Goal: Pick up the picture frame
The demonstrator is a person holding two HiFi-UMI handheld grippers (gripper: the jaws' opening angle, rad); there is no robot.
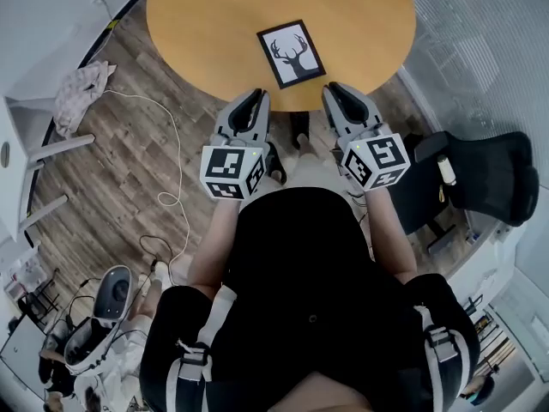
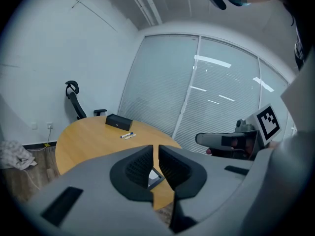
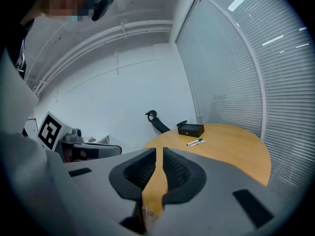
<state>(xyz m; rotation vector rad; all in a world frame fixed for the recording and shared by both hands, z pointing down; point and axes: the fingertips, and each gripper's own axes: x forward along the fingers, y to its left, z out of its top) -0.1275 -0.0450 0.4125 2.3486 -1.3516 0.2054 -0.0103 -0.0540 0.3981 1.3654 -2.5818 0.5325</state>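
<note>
The picture frame (image 1: 292,53), black-edged with a deer silhouette on white, lies flat on the round wooden table (image 1: 206,24) near its front edge. My left gripper (image 1: 256,95) hovers at that edge, just left of and short of the frame, jaws together with nothing in them. My right gripper (image 1: 334,88) is level with it on the frame's right, jaws a narrow slit apart and empty. In the left gripper view, a corner of the frame (image 2: 154,177) shows below the shut gripper (image 2: 156,161). The right gripper view shows only tabletop (image 3: 231,146) past the gripper (image 3: 159,163).
A black box (image 2: 118,121) and two markers (image 2: 128,135) lie at the table's far side. A black office chair (image 1: 480,178) stands to the right. A cloth (image 1: 81,88) and a white cable (image 1: 171,144) lie on the wooden floor at left.
</note>
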